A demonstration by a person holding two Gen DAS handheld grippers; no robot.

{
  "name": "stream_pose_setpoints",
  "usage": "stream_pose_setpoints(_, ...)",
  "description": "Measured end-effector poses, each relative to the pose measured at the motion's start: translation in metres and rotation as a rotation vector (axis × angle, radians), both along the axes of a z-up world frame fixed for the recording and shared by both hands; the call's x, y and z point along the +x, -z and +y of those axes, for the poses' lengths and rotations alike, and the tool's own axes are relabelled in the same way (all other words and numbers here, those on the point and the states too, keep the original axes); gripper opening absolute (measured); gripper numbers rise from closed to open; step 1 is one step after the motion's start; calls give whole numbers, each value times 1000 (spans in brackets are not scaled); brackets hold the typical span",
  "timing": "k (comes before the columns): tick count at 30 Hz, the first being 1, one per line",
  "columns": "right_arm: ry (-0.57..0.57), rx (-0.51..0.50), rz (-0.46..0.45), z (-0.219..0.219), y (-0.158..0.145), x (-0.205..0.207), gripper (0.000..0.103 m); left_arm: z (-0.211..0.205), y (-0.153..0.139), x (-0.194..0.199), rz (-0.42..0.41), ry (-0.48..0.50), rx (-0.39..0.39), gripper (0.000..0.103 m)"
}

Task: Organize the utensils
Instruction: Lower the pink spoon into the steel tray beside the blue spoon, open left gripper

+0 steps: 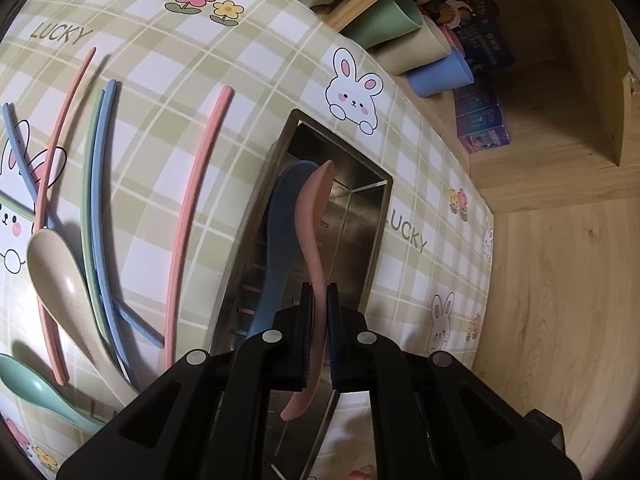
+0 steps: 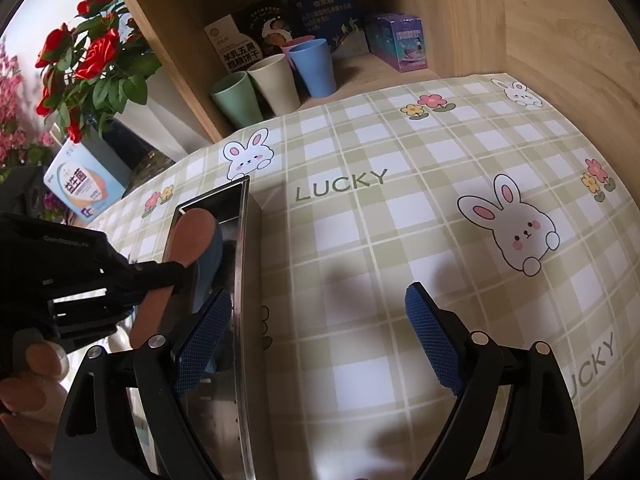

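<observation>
Four spoons are showing in the left wrist view: a pink spoon (image 1: 316, 240), a blue spoon (image 1: 280, 220), a beige spoon (image 1: 60, 272) and a green spoon (image 1: 36, 392). Loose chopsticks are lying on the cloth: two pink chopsticks (image 1: 196, 208), and blue and green ones crossing beside the beige spoon; their exact count is hard to tell. Four cups (image 2: 276, 80) are standing in a row on the wooden shelf (image 2: 560, 40), in green, beige, pink and blue.

The spoons look smooth, matte and plastic-like, with rounded bowls. The metal holder (image 1: 352, 216) is a shiny rectangular steel box, sitting on a glossy checked tablecloth (image 2: 400, 240) printed with rabbits and flowers.

The left gripper (image 1: 319, 300) is clamping the pink spoon's handle, its bowl reaching toward 12 o'clock over the holder's opening, beside the blue spoon already leaning inside. The right gripper (image 2: 320, 320) is hanging wide apart and empty, the holder lying at its 9 o'clock.
</observation>
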State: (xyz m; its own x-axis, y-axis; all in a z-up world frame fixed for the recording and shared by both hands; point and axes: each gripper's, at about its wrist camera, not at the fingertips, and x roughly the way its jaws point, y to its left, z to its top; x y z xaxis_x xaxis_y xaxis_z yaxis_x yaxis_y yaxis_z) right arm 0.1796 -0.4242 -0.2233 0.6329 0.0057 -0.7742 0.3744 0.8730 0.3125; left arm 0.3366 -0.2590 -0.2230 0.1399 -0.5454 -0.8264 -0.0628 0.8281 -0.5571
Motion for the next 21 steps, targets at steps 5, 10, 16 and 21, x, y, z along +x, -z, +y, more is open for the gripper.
stream_pose_setpoints(5,3,11,4,-1,2,-1,86,1,5,3,16,-9,11,7)
stream_pose_setpoints(10,15,29,7,-5,2,-3,86,-5,5,4,-4,32,23,9)
stream_pose_setpoints(16,23,19,7,-4,-4,-9,86,-3,-4,4,-44,61,28,15)
stream_pose_setpoints(21,30,10,4,0,-13,-14,86,9,-25,-2,-112,101,12,15)
